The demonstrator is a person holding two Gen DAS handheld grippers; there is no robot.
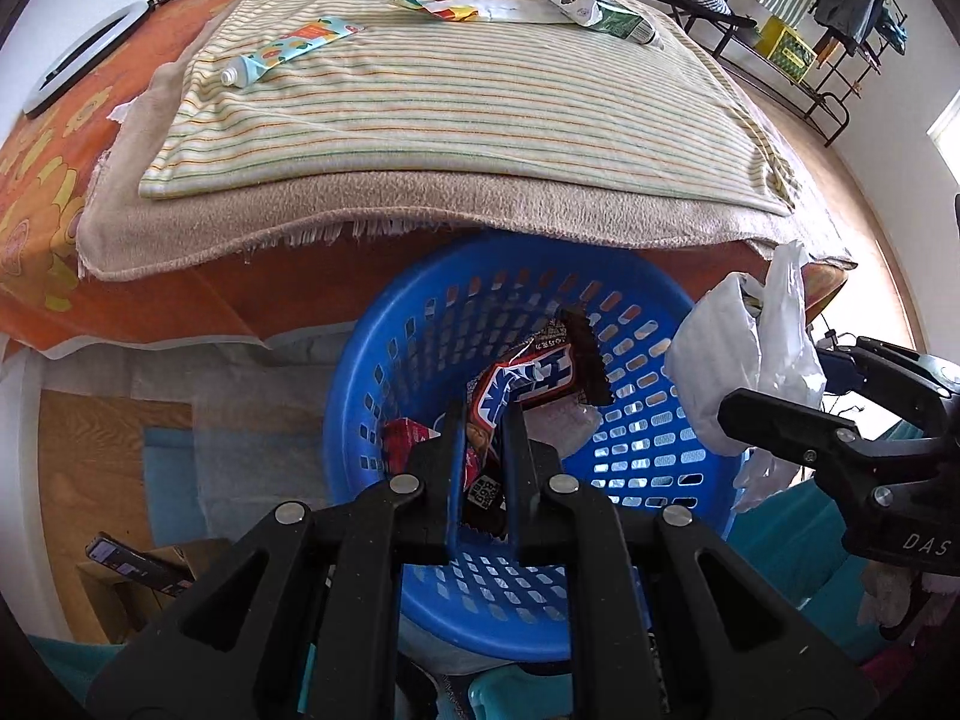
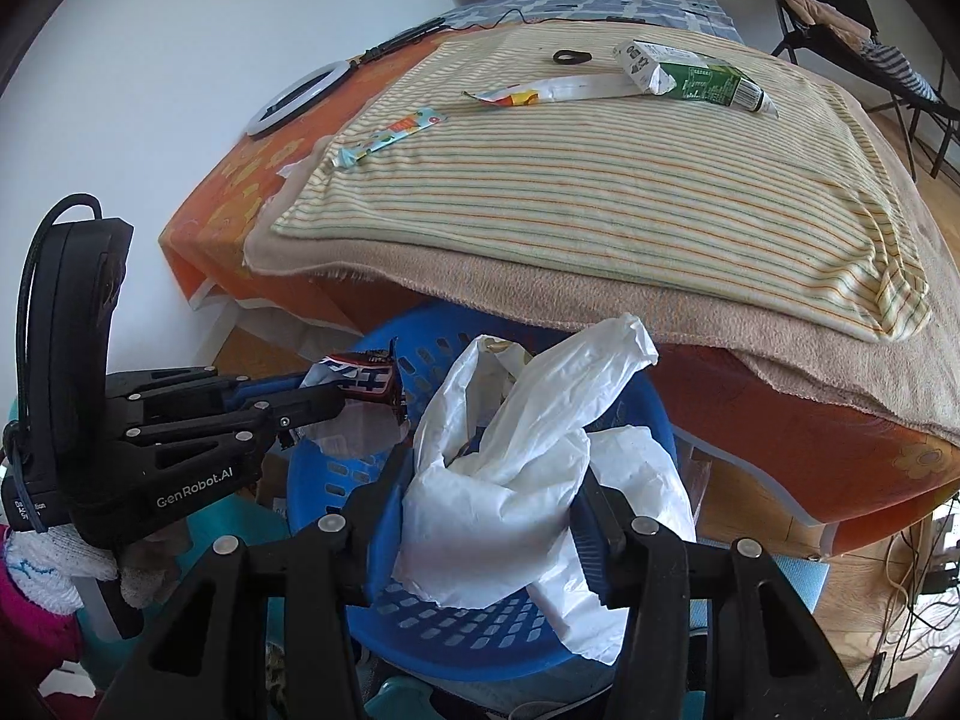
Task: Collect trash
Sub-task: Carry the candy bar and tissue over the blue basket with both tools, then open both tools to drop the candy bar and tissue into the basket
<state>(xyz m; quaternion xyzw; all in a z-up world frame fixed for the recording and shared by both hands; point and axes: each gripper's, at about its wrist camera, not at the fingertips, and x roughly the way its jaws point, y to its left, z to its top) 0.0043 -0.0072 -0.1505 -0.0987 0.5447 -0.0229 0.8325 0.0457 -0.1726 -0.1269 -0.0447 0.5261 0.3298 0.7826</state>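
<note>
Hiding much of the blue basket (image 2: 336, 468) in the lower centre of the right wrist frame behind a crumpled white plastic bag (image 2: 510, 480); basket contents here hard to make out. Pinching that bag between the fingers of the right gripper (image 2: 489, 501), bag bulging upward over the basket rim. Gripping a candy bar wrapper (image 1: 528, 378) in the left gripper (image 1: 483, 450), fingers pressed onto its lower end, that end partly covered by the fingers. Running the wrapper's long axis from lower centre toward upper right of the left wrist frame, its torn dark end pointing up and right, hanging over the basket's interior. Showing a red packet (image 1: 405, 438) low in the basket, largely cut off by the left finger. Lying on the striped cloth (image 1: 456, 114) at the frame top: a tube (image 1: 282, 51), a flattened wrapper (image 1: 444, 7), a green carton (image 1: 594, 6)
</note>
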